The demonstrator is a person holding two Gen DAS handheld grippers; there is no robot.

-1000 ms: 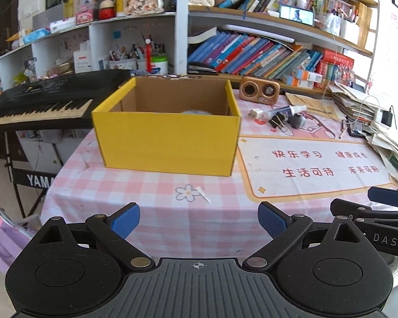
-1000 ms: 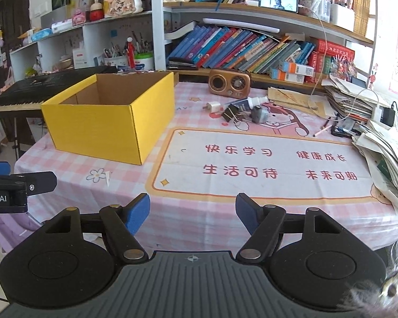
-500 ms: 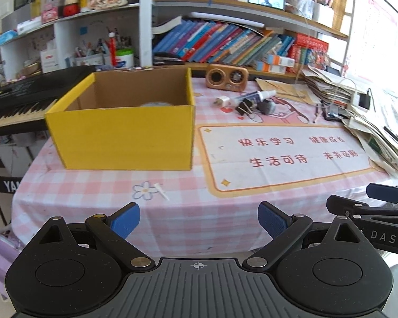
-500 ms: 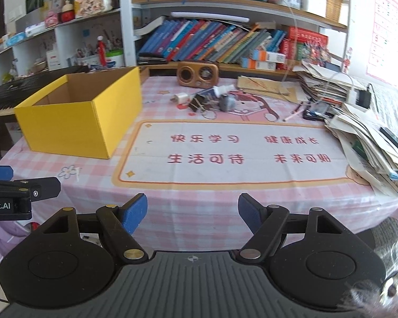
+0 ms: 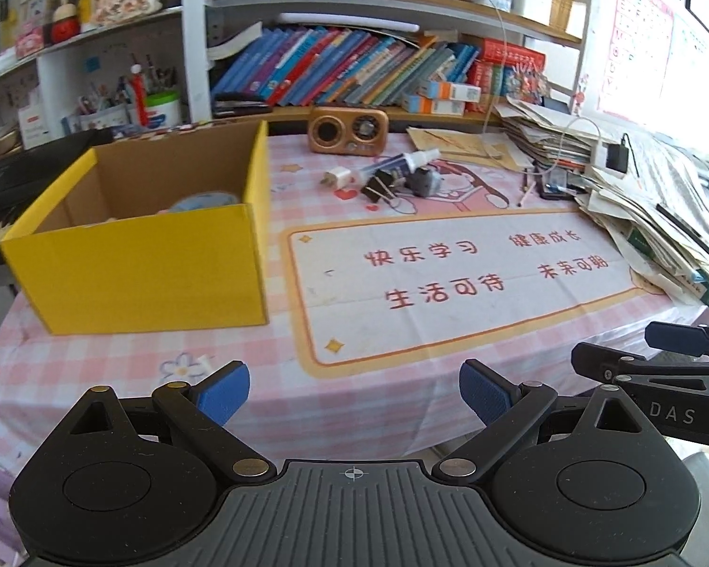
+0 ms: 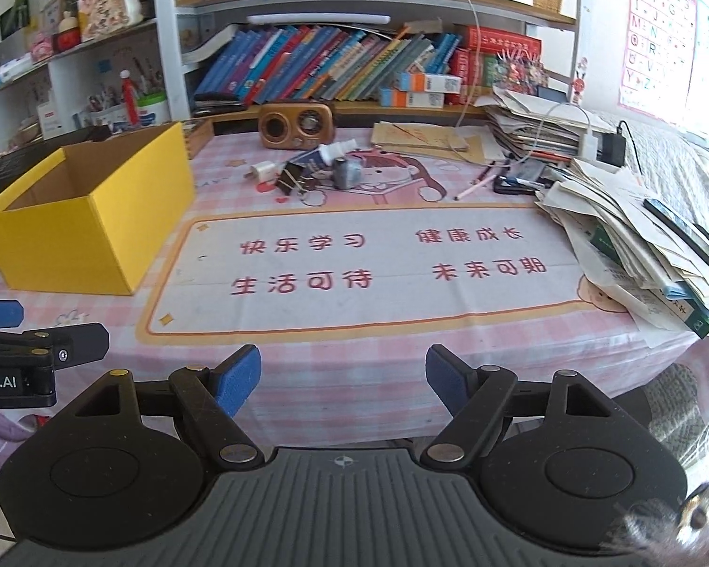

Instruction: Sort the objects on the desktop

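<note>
Yellow box (image 5: 137,269), open top, brown inside, sits upright ahead-left of the left claw (image 5: 353,393), w/ a pale bluish round item (image 5: 203,201) lying inside; can't tell what it is. Far ahead of both claws, well apart from them, a small cluster lies close together on the bench: white plug (image 6: 263,171) at the cluster's left, black binder clips (image 6: 294,181) just beside it, white spray bottle (image 6: 328,153) lying on its side behind them, nozzle pointing right, and a small grey item (image 6: 344,172) at the right end. Cluster is right of the box, not touching it.
</note>
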